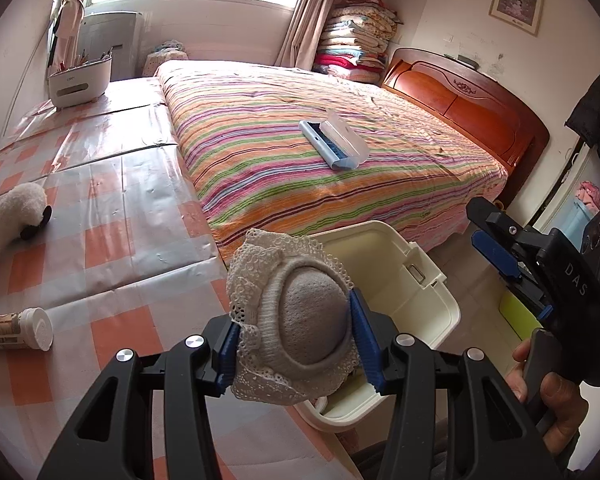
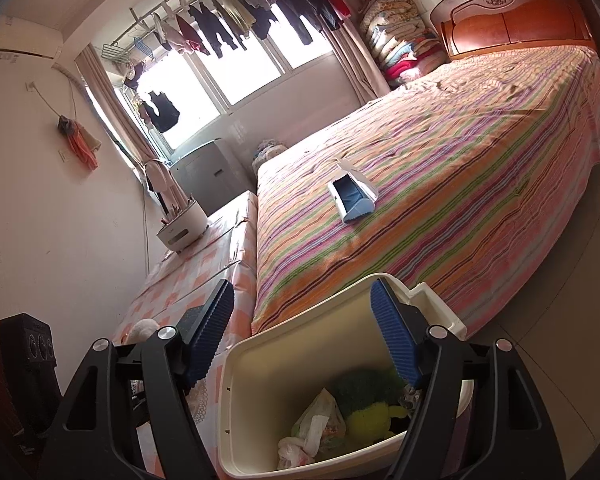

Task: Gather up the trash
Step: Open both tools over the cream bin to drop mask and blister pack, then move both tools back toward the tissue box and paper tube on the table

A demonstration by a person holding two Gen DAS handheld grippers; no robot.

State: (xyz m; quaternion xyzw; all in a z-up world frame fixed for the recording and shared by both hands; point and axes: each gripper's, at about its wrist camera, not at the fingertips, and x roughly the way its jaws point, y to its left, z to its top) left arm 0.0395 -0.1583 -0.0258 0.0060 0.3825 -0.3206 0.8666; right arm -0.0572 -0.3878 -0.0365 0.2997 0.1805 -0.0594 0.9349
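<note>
My left gripper point(image 1: 296, 340) is shut on a rolled grey and white lace sock point(image 1: 296, 320) and holds it at the left rim of a cream plastic bin point(image 1: 432, 304). The bin stands on the floor between the checked table and the bed. In the right wrist view the bin point(image 2: 252, 392) holds crumpled plastic bags point(image 2: 316, 428) and a green and yellow plush thing point(image 2: 368, 404). My right gripper point(image 2: 304, 340) is open and empty just above the bin; it also shows in the left wrist view point(image 1: 496, 248) to the right of the bin.
A table with an orange checked cover point(image 1: 100, 216) carries a white capped bottle point(image 1: 16, 330) lying down, a sheep plush point(image 1: 18, 216) and a white pen holder point(image 1: 80, 80). A blue and white brush box point(image 1: 334, 144) lies on the striped bed point(image 1: 300, 168).
</note>
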